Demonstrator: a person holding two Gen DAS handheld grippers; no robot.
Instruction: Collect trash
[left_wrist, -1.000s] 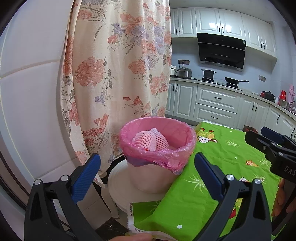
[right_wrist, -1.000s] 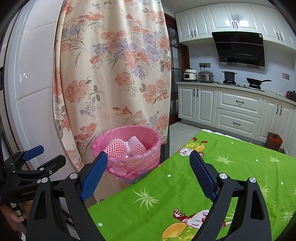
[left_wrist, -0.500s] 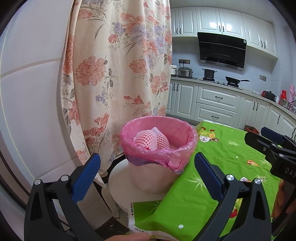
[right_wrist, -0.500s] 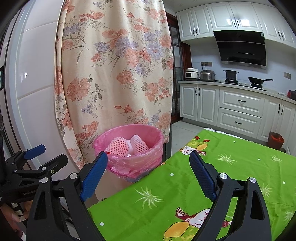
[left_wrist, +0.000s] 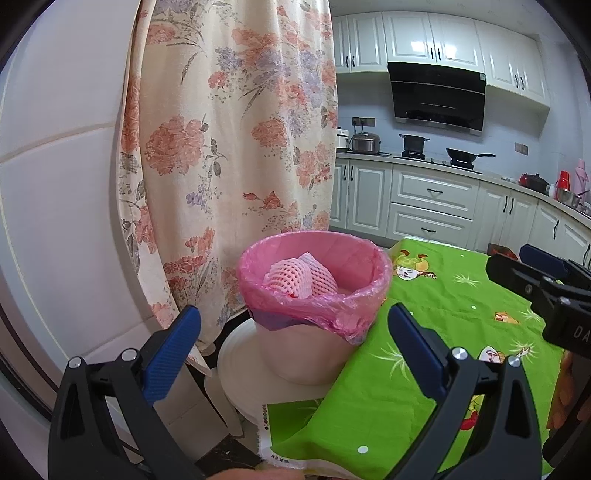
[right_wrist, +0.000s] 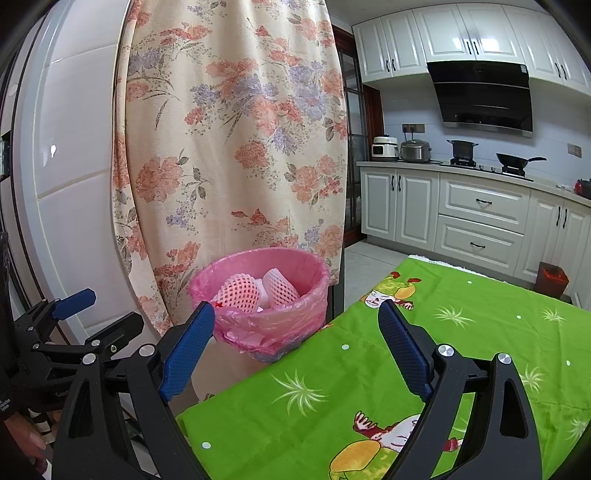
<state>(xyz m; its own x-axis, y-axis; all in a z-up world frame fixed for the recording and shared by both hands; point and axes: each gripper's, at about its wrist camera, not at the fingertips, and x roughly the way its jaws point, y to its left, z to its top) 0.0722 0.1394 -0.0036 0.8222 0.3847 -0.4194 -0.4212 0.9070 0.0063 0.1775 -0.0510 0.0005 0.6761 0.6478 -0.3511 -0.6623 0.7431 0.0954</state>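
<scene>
Blue ribbed fingers (left_wrist: 176, 345) splayed, foam-net wraps (left_wrist: 301, 275) — crinkly pink-lined round bin (left_wrist: 314, 295)

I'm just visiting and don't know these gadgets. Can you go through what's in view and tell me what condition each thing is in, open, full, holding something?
left gripper: open, holding nothing.
right gripper: open, holding nothing.
trash bin: upright on a white stool, lined with a pink bag, no lid.
foam fruit nets: inside the bin.
green tablecloth: spread flat, no trash visible on it.
floral curtain: hanging, drawn closed.
cabinets: doors and drawers shut.
</scene>
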